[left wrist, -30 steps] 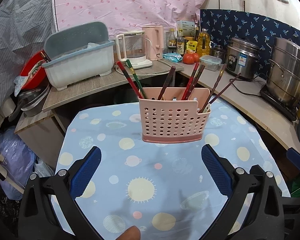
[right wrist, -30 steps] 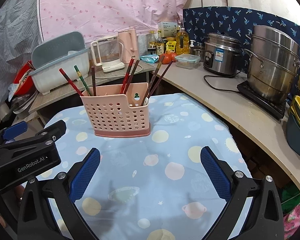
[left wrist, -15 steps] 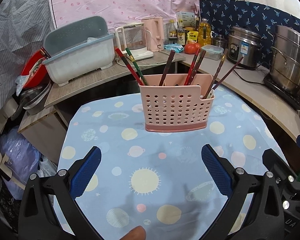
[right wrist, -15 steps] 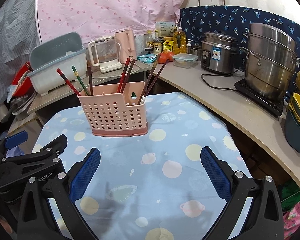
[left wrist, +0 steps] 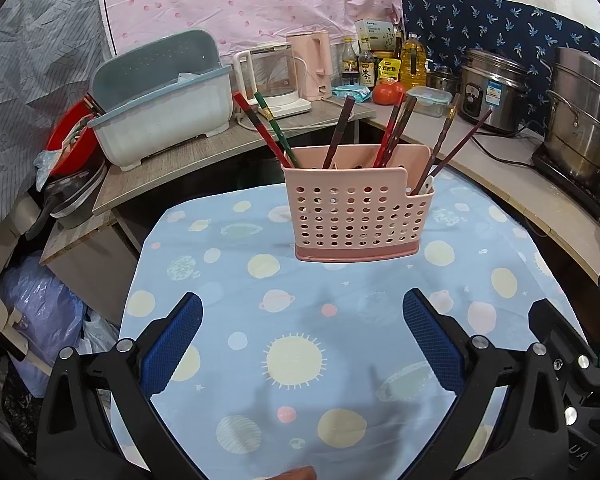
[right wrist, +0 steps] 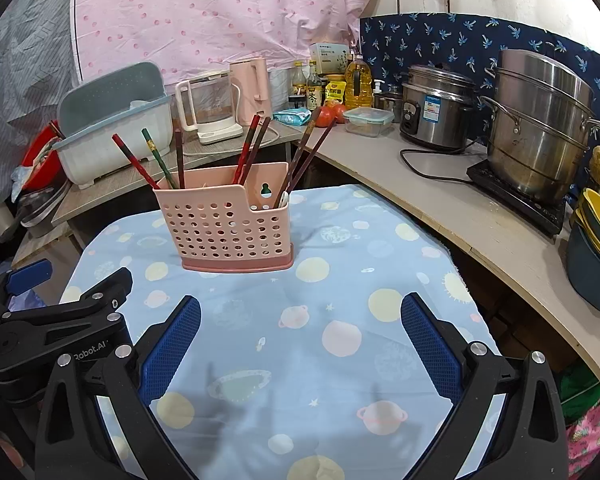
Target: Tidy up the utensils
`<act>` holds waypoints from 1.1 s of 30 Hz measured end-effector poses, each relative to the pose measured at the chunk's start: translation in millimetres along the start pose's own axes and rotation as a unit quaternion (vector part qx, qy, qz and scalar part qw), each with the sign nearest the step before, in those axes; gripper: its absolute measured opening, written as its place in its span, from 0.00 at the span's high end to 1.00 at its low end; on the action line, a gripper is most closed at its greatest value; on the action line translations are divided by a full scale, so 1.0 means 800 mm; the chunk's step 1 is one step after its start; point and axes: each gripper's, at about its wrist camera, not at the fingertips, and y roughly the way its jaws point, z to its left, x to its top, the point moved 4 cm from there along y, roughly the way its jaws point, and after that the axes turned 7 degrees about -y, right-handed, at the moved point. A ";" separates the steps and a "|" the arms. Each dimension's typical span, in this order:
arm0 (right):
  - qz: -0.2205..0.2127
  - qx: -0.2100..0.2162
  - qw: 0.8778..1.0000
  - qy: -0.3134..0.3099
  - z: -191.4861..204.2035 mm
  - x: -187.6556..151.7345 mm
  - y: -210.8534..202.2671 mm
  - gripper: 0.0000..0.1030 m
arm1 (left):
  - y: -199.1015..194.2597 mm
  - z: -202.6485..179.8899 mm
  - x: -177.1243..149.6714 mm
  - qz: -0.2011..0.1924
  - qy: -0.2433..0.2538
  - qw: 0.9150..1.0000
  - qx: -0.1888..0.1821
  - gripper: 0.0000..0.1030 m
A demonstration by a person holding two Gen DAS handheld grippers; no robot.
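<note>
Left wrist view: the left gripper (left wrist: 302, 340) is wide open and empty, and has drawn back from the pink caddy (left wrist: 358, 216), which stands upright on the patterned tablecloth (left wrist: 220, 280). Chopsticks (left wrist: 338, 132) stand inside; by appearance, sorting is finished.

Right wrist view: the right gripper (right wrist: 300, 338), equally spread and empty, has also retreated. Only this view shows the caddy's hanging slot and the yellow bowls (right wrist: 598, 216).

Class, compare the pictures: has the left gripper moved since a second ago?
Yes. The left gripper has drawn back from the pink utensil holder: more tablecloth now lies between them.
</note>
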 end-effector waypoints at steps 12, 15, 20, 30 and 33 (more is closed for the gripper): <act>0.000 -0.007 1.000 -0.001 -0.004 -0.002 0.001 0.06 | 0.003 0.009 -0.003 0.007 -0.010 1.000 0.016 0.07; 0.000 -0.008 1.000 -0.001 -0.004 -0.003 0.001 0.06 | 0.003 0.012 -0.004 0.011 -0.014 1.000 0.016 0.07; 0.001 -0.008 1.000 -0.002 -0.003 -0.003 0.002 0.06 | 0.004 0.015 -0.003 0.014 -0.017 1.000 0.015 0.07; 0.002 -0.008 1.000 -0.003 -0.002 -0.004 0.002 0.06 | 0.004 0.013 -0.002 0.015 -0.015 1.000 0.011 0.07; 0.003 -0.008 1.000 -0.003 -0.003 -0.004 0.002 0.06 | 0.003 0.013 -0.002 0.015 -0.016 1.000 0.011 0.07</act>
